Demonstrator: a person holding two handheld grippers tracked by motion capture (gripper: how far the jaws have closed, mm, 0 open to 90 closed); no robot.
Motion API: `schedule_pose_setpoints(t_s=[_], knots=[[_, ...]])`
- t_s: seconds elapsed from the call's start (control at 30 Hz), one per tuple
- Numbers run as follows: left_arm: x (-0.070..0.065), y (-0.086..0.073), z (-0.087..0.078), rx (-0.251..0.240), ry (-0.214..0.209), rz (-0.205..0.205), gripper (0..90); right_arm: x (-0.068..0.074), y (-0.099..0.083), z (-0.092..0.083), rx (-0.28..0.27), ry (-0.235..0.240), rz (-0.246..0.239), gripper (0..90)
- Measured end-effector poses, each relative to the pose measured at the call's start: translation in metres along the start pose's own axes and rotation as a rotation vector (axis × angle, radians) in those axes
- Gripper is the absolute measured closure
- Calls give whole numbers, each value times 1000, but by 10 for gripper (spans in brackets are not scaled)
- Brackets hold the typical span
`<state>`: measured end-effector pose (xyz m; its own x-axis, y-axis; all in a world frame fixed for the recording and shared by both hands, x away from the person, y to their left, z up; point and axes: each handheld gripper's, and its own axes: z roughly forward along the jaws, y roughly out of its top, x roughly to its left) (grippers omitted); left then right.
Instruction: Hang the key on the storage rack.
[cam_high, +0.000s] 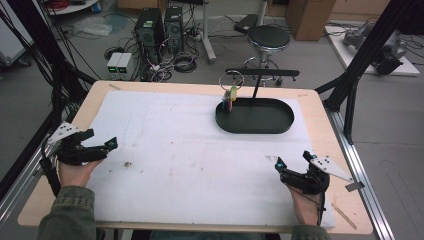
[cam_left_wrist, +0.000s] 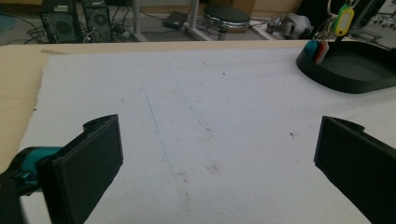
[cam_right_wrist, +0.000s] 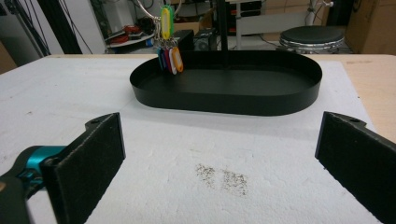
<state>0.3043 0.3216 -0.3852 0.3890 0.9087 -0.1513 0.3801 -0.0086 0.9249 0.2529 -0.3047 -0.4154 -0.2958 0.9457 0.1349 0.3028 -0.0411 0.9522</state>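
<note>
Key tags (cam_right_wrist: 167, 51) hang blank over black tray (cam_right_wrist: 224, 100).

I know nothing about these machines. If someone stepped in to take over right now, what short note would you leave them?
Left claw: open, holding nothing, low over the white mat at the table's left edge.
Right claw: open, holding nothing, at the right near corner.
Key tags: a coloured bunch on a ring, hanging from the stand over the left end of the black oval tray.
Done: nothing has been grasped.
Left: probably reach for the key tags; the right claw faces the tray.
</note>
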Motion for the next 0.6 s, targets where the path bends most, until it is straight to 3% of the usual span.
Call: schedule_pose_setpoints(t_s=[0.37, 0.6], knots=[[4, -17, -14, -151, 50, 34, 17, 1, 0, 1, 6, -5, -6, 4], [8, -26, -15, -138, 57, 22, 16, 2, -1, 2, 14, -1, -15, 4]])
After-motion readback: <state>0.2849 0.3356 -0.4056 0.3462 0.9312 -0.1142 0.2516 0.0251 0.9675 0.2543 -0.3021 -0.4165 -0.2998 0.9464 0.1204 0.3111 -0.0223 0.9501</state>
